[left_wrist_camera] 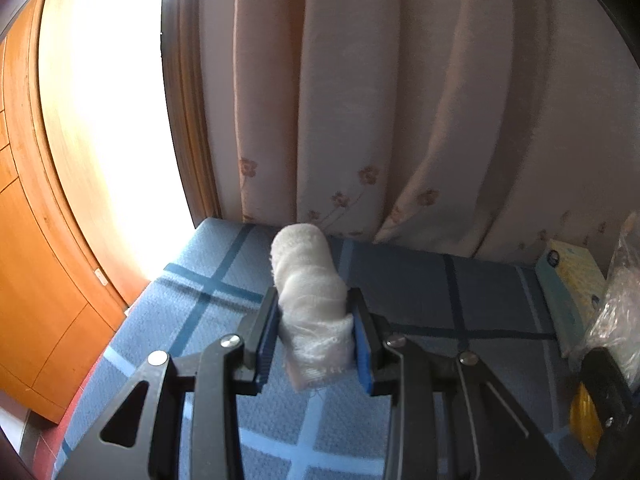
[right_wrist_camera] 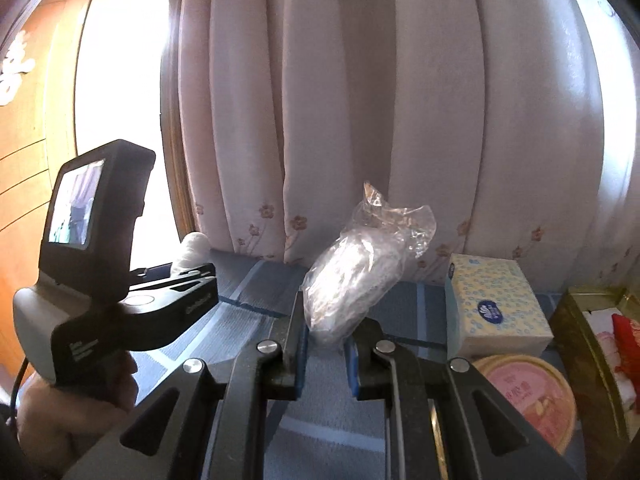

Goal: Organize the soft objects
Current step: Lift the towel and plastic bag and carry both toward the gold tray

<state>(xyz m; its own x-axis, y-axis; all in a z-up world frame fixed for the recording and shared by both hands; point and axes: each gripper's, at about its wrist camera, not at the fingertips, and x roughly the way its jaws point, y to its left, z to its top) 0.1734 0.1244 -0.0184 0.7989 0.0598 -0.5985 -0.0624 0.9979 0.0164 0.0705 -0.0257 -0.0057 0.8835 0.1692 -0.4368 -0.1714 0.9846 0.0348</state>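
My left gripper (left_wrist_camera: 314, 316) is shut on a rolled white towel (left_wrist_camera: 308, 280) that sticks out forward past the fingers, above the blue checked cloth (left_wrist_camera: 208, 312). The towel's tip also shows in the right wrist view (right_wrist_camera: 192, 248), beyond the left gripper's body (right_wrist_camera: 120, 292). My right gripper (right_wrist_camera: 326, 332) is shut on a clear plastic bag with a soft whitish bundle inside (right_wrist_camera: 352, 276), held tilted up to the right over the cloth. The same bag shows at the right edge of the left wrist view (left_wrist_camera: 616, 308).
A blue-dotted tissue box (right_wrist_camera: 496, 308) stands at the right by the floral curtain (right_wrist_camera: 360, 100). A round pink-lidded tin (right_wrist_camera: 528, 396) and a gold box with red and white items (right_wrist_camera: 600, 344) lie further right. A wooden cabinet (left_wrist_camera: 28, 240) and bright window are at the left.
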